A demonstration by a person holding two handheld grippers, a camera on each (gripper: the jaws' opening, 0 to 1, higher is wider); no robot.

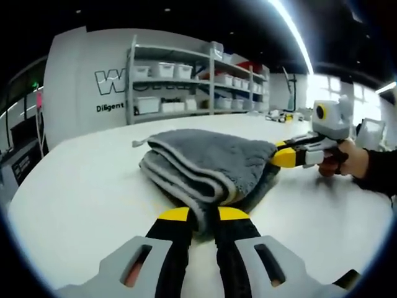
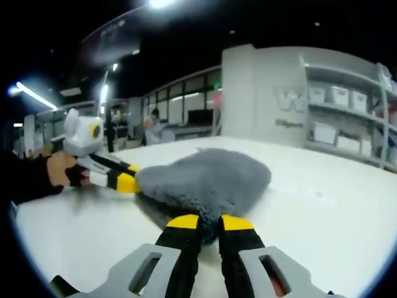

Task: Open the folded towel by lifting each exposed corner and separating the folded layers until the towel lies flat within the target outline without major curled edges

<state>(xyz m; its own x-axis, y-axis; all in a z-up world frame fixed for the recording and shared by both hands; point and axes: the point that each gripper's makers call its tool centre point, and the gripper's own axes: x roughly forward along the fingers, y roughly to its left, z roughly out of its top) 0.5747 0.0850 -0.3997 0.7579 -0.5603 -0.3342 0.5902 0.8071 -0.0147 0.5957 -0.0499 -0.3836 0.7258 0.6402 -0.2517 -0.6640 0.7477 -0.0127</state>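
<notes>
A folded grey towel (image 1: pixel 208 162) with a paler hem lies on the white table (image 1: pixel 80 198). My left gripper (image 1: pixel 203 215) is shut on its near edge, the fabric pinched between the yellow-tipped jaws. My right gripper (image 1: pixel 277 155) reaches in from the right, held by a hand, and is shut on the towel's far corner. In the right gripper view the same towel (image 2: pixel 208 177) bulges up from the table; my right gripper (image 2: pixel 210 222) pinches its near edge and my left gripper (image 2: pixel 133 182) grips it from the left.
Metal shelves with white bins (image 1: pixel 186 77) stand against a wall beyond the table, also seen as shelves (image 2: pixel 347 118). A person's hand and dark sleeve (image 1: pixel 366 167) hold the right gripper. Office desks (image 2: pixel 167 130) lie behind.
</notes>
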